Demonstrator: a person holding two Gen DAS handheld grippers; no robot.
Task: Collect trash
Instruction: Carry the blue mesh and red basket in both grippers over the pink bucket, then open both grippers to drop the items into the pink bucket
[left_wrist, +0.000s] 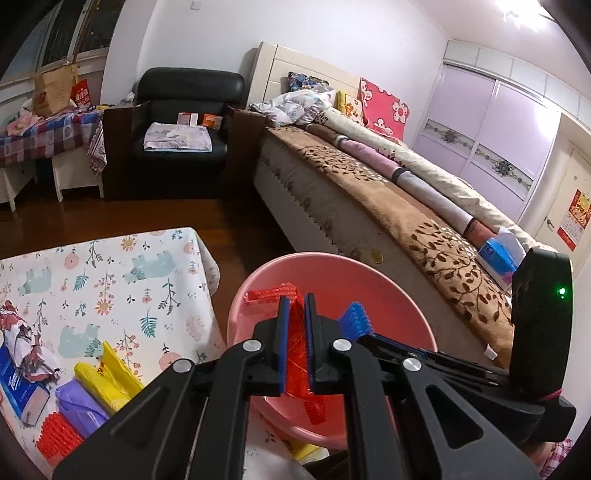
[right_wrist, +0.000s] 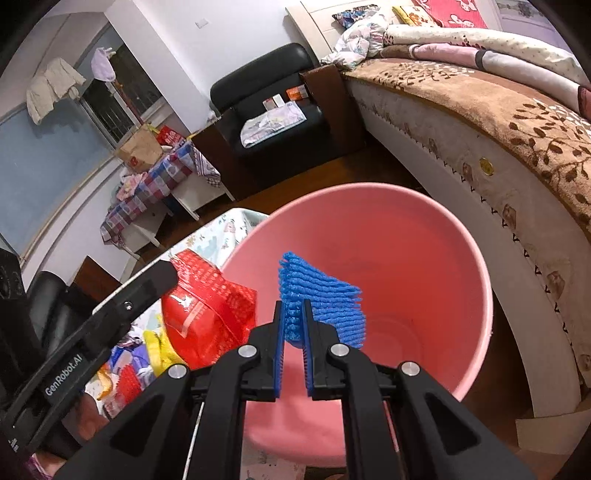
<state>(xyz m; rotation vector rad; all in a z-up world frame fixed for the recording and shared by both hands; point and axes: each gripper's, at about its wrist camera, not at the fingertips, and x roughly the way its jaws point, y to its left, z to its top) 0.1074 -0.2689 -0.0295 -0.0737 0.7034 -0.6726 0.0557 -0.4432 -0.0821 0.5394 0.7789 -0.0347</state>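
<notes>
A pink plastic bin (left_wrist: 388, 291) (right_wrist: 424, 236) stands on the floor between the table and the bed. My left gripper (left_wrist: 297, 306) is shut on a red plastic wrapper (left_wrist: 295, 332) (right_wrist: 207, 314) and holds it over the bin's near rim. My right gripper (right_wrist: 293, 310) (left_wrist: 356, 317) is shut on a blue foam net (right_wrist: 325, 299) (left_wrist: 355, 318) and holds it over the bin's opening. On the table (left_wrist: 122, 273) lie a yellow bag (left_wrist: 107, 376), a purple packet (left_wrist: 79, 406), a red foam net (left_wrist: 57, 435), a crumpled wrapper (left_wrist: 26, 343) and a blue tissue pack (left_wrist: 18, 384).
A bed (left_wrist: 369, 184) with a brown cover runs along the right of the bin. A black armchair (left_wrist: 184, 122) stands at the far wall, beside a cluttered side table (left_wrist: 48, 133). Dark wooden floor (left_wrist: 229, 221) lies between them.
</notes>
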